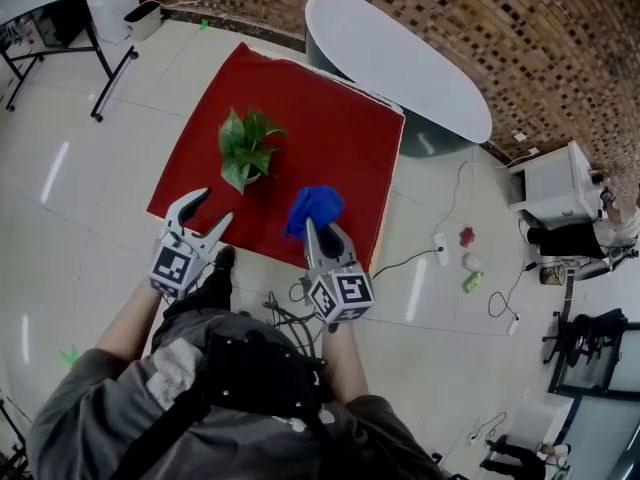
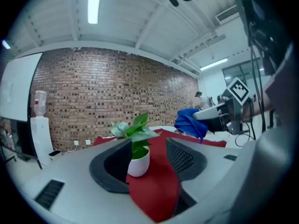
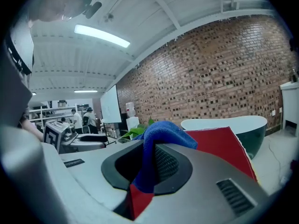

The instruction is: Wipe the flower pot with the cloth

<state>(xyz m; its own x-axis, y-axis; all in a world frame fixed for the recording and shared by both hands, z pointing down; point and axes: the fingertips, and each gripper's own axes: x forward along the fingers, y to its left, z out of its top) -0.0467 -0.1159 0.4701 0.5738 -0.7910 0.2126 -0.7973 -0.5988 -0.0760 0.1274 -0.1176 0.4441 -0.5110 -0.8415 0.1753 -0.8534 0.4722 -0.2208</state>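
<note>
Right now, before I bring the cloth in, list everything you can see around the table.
flower pot: one, white, on the table cover, left part
plant: one, green, in the flower pot
table cover: one, red, middle of the head view
tub: one, white, behind the table cover
cabinet: one, white, far right
cables: several, dark, right of the table cover
cloth: one, blue, over the cover's near edge
left gripper: one, grey, open, empty
right gripper: one, grey, shut on the cloth
</note>
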